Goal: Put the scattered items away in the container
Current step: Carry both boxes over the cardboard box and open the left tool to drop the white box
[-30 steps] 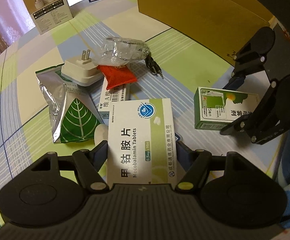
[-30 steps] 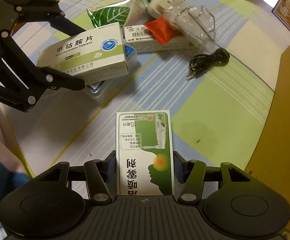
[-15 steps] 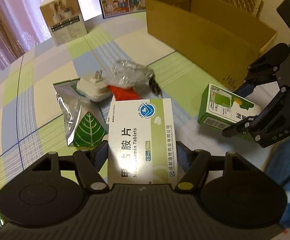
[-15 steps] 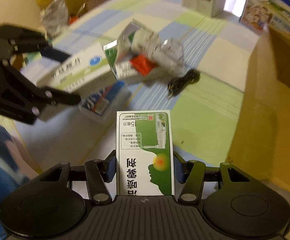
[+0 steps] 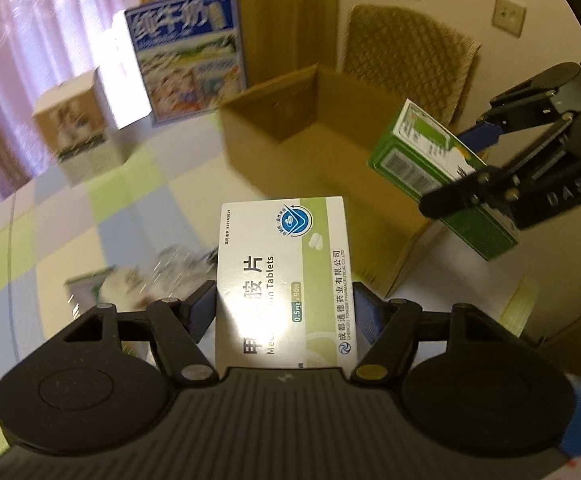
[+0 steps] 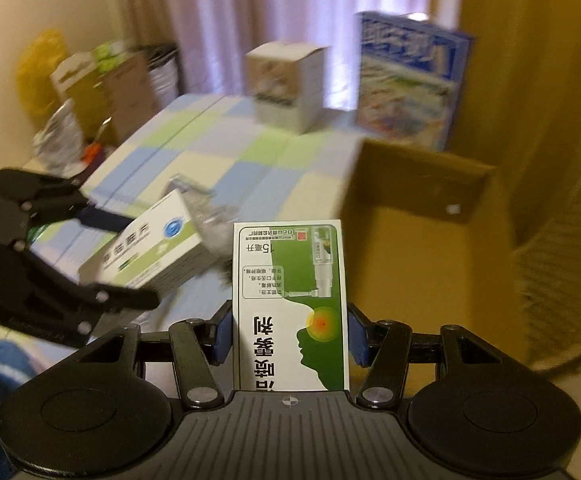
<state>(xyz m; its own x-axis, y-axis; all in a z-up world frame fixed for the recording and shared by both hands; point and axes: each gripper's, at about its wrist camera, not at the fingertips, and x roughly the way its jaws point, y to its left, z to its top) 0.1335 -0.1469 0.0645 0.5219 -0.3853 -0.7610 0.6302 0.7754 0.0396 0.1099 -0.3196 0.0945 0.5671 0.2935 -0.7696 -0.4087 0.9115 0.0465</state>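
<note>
Cardboard marks the goal — the open brown box stands on the checked worktop, just beyond both loads, and the step in hand looks like the carry: two medicine cartons are up off the cloth and heading for its mouth. The left tongs are clamped on the white-and-green tablet carton, blue pads pressing its two long sides, jaws roughly half spread because the carton is wide. The right tongs are clamped the same way on the narrower green spray carton, jaws a little closer together. From the right wrist view the spray carton hangs near the box's near wall, the brown interior showing to its right; from the left wrist view the tablet carton is short of the near left corner, not yet over the opening. The next move, as I judge it, calls for bringing each carton fully over the rim, lowering it inside, then parting the jaws — one hand at a time, since the two loads are close and could knock together. A blurred heap of foil and clear wrapping lies on the worktop to the left, so more trips seem due.
</note>
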